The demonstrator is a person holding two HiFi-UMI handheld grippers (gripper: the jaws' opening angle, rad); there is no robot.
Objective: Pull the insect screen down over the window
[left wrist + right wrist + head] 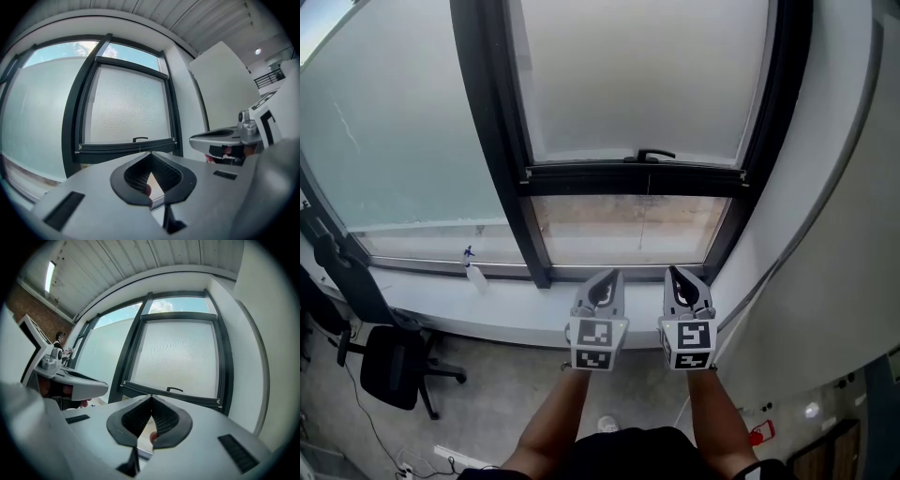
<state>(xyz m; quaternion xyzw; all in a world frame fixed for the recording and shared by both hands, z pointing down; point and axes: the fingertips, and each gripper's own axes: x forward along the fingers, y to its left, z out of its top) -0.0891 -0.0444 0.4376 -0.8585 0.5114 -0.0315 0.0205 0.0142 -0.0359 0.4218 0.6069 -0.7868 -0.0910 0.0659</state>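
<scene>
Grippers: left gripper (pixel 612 277) and right gripper (pixel 674 273) both fully closed, empty | Screen: insect screen (pixel 637 75) ahead of and above both, gap showed under its bottom rail (pixel 581 178) | Handling: screen looked light, flimsy; stiff rail's handle (pixel 654 156) judged the place to grip.

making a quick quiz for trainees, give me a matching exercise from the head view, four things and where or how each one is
Things:
1. spray bottle
2. office chair
3. black handle
4. left gripper

Places or states:
A. on the bottom bar of the insect screen
B. jaws shut, holding nothing
C. on the floor, lower left
D. on the window sill

Pairs: 1-D, 2-C, 3-A, 4-B
</scene>
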